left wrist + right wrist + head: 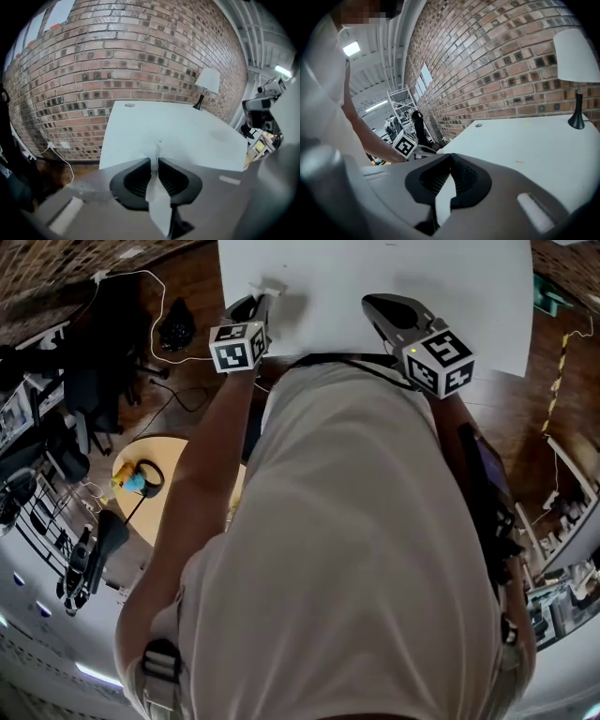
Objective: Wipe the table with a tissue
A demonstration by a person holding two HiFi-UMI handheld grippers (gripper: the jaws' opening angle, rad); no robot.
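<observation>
One brick wall (140, 56), largest item, ran behind the table's far edge.

One white table (450, 296), rect., top mostly bare.

One person, white shirt (356, 521), at the table's near edge, both arms reaching fwd over it.

One round wooden top (178, 465), off to the person's left and apart from the table, w/ a small yellow-and-blue object (131, 481) on it.

Two hand-held grippers, dark jaws, each w/ a marker cube (239, 346).
- Left hand-held gripper (265, 298): over the table's near-left corner, jaws narrow, clamped on the tissue.
- Right hand-held gripper (370, 307): over the near edge, approx. mid-table, well apart from the left one. Jaw tips met in its own view, nothing poking out past them.

One table lamp (206, 82), white shade, dark stem and base, upright toward the far right of the table, near the wall.

One white cable (150, 282), looped on the dark floor left of the table.

One tissue (159, 206), white, thin folded strip, pinched btwn the left jaws, a short end sticking out past the tips toward the table. Head view showed it as a small pale scrap at that gripper's tip, just inside the table's left edge. Contact w/ the table top: could not tell.
</observation>
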